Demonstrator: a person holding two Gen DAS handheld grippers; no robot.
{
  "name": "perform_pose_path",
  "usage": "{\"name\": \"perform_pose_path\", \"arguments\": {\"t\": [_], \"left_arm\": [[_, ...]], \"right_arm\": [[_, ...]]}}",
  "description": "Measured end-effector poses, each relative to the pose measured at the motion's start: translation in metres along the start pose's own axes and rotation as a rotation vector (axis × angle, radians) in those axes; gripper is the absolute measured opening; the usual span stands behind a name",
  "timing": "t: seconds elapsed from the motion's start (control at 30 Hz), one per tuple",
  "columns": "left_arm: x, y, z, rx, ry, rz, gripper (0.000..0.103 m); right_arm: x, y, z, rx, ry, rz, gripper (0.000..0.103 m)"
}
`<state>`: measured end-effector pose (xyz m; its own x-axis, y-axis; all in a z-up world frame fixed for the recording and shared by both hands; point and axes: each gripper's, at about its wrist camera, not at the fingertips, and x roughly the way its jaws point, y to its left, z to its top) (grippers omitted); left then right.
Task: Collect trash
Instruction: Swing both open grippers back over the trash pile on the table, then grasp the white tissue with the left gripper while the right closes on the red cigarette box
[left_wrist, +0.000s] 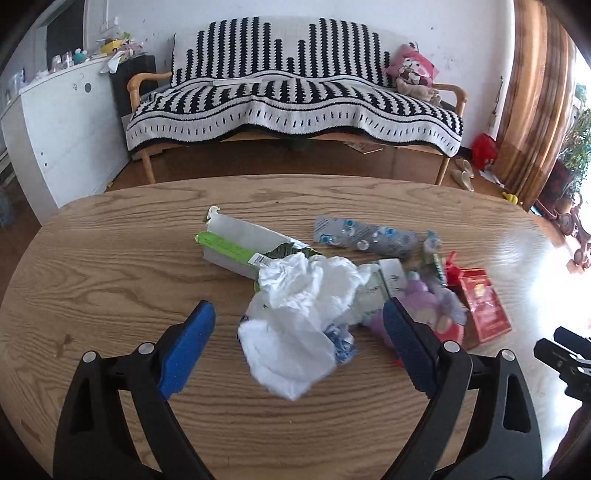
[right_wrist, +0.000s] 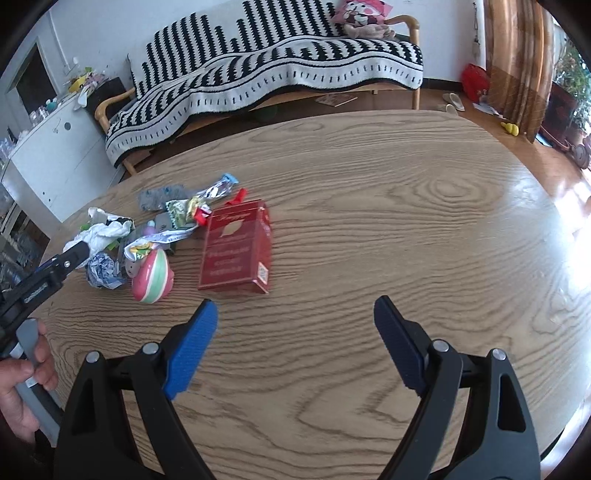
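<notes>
A heap of trash lies on the oval wooden table (left_wrist: 110, 258): a crumpled white plastic bag (left_wrist: 295, 314), a torn white-and-green carton (left_wrist: 240, 247), a flattened clear bottle (left_wrist: 364, 236), a red box (left_wrist: 485, 304) and a pink striped round thing (right_wrist: 153, 277). My left gripper (left_wrist: 299, 325) stands open just above the white bag, its blue pads on either side and not touching. In the right wrist view, my right gripper (right_wrist: 295, 317) is open over bare wood, just below the red box (right_wrist: 236, 247). A hand (right_wrist: 22, 384) holds the left gripper's grey handle.
Behind the table stands a wooden sofa (left_wrist: 295, 96) under a black-and-white striped blanket, with a pink plush toy (left_wrist: 413, 70) on it. A white cabinet (left_wrist: 55, 122) is at the left, brown curtains (left_wrist: 532, 92) at the right. Bare wood lies right of the red box.
</notes>
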<state>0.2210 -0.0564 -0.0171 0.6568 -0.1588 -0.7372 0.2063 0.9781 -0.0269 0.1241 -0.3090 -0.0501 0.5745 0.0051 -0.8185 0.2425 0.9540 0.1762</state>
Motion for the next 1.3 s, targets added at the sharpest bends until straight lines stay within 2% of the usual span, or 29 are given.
{"name": "perform_pose_path", "arguments": {"t": [0.07,0.1,0.13,0.17,0.2,0.23,0.33,0.5,0.8,0.83,0.9,0.93,1.17,1.3], "left_arm": [[0.002,-0.003,-0.001,0.007,-0.006,0.007,0.087],[0.002,-0.003,-0.001,0.011,-0.012,0.006,0.081],[0.003,-0.002,0.0,0.014,-0.015,0.005,0.068],[0.003,-0.002,0.0,0.014,-0.011,0.007,0.058],[0.004,-0.001,0.0,0.011,-0.004,0.005,0.04],[0.003,0.0,0.001,0.004,0.002,-0.001,0.028],[-0.006,0.001,0.003,-0.016,-0.011,-0.021,0.017],[-0.027,-0.005,0.004,-0.014,-0.068,-0.029,0.015],[-0.04,-0.013,0.006,-0.046,-0.069,-0.059,0.015],[-0.04,-0.014,0.005,-0.045,-0.067,-0.062,0.015],[-0.042,-0.016,0.003,-0.047,-0.063,-0.067,0.015],[-0.043,-0.017,0.002,-0.049,-0.062,-0.071,0.015],[-0.051,-0.023,-0.001,-0.063,-0.053,-0.096,0.015],[-0.057,-0.041,-0.001,-0.056,-0.055,-0.126,0.015]], "right_arm": [[0.004,0.005,0.0,-0.008,0.004,0.002,0.084],[0.006,0.006,0.0,-0.011,0.006,0.004,0.084],[0.007,0.008,0.001,-0.013,0.007,0.005,0.084],[0.008,0.009,0.001,-0.015,0.008,0.007,0.084],[0.01,0.012,0.001,-0.017,0.008,0.008,0.084],[0.011,0.011,0.001,-0.019,0.01,0.009,0.084],[0.017,0.017,0.002,-0.032,0.019,0.004,0.084],[0.031,0.027,0.001,-0.059,0.036,-0.008,0.084],[0.056,0.043,0.005,-0.098,0.035,-0.053,0.084],[0.058,0.044,0.004,-0.1,0.036,-0.054,0.082],[0.059,0.046,0.003,-0.12,0.032,-0.054,0.07],[0.059,0.046,0.004,-0.126,0.029,-0.054,0.056],[0.024,0.027,0.009,-0.075,-0.031,-0.004,0.056],[-0.005,0.008,0.005,-0.054,-0.061,-0.005,0.056]]}}
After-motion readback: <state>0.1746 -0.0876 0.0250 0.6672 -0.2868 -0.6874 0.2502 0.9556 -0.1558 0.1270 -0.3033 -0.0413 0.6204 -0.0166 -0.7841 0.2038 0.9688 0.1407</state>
